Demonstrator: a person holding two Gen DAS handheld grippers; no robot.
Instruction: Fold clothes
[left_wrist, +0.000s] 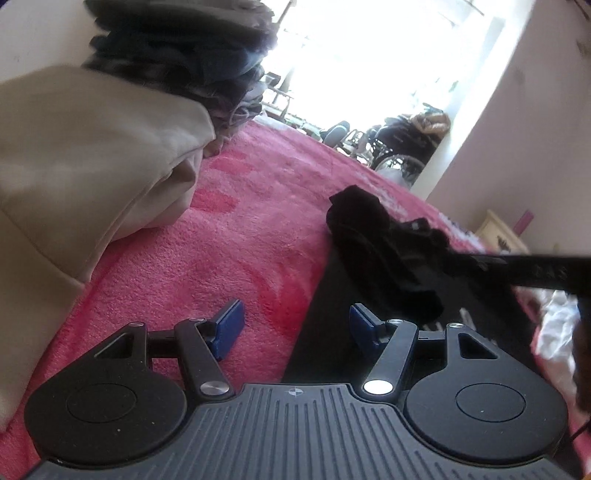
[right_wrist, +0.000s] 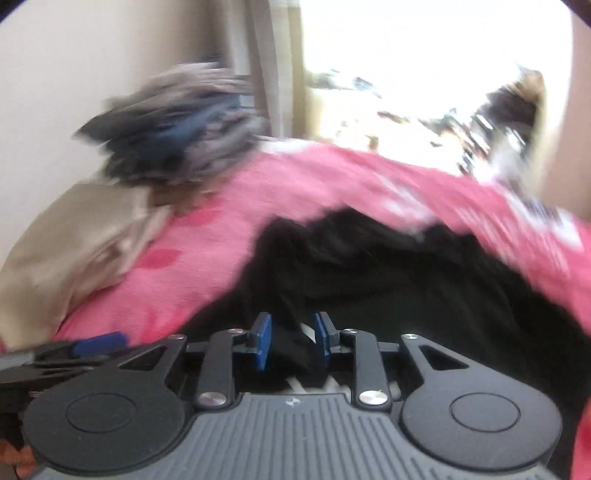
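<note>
The left gripper (left_wrist: 293, 325) hangs low over the bed with its blue pads spread wide and nothing between them. Open pink blanket (left_wrist: 236, 236) runs ahead of it and to its left, bare plush up to the beige folded garment (left_wrist: 92, 155) that bulks up on the left side. Beyond that beige piece, farther from the gripper, rises a stack of folded clothes (left_wrist: 184, 59) in dark greys and blues, set against the pale wall.

Just ahead and to the right of the left gripper lies the black garment (left_wrist: 384, 251), bunched up, with its near edge close to the right pad. A flat dark panel of the same black cloth runs back under that pad towards the camera. A black strap-like stretch of it leads off to the right edge of the view.

The right gripper (right_wrist: 291, 339) is closed on a fold of the black garment (right_wrist: 388, 280), the cloth pinched between its blue pads; a small white tag shows beside the right pad. The rest of that garment spreads ahead and to its right over the blanket (right_wrist: 332, 177). This view is badly blurred.

Past the far edge of the bed a bright doorway opens, with a wheelchair (left_wrist: 402, 147) and clutter beyond.
</note>
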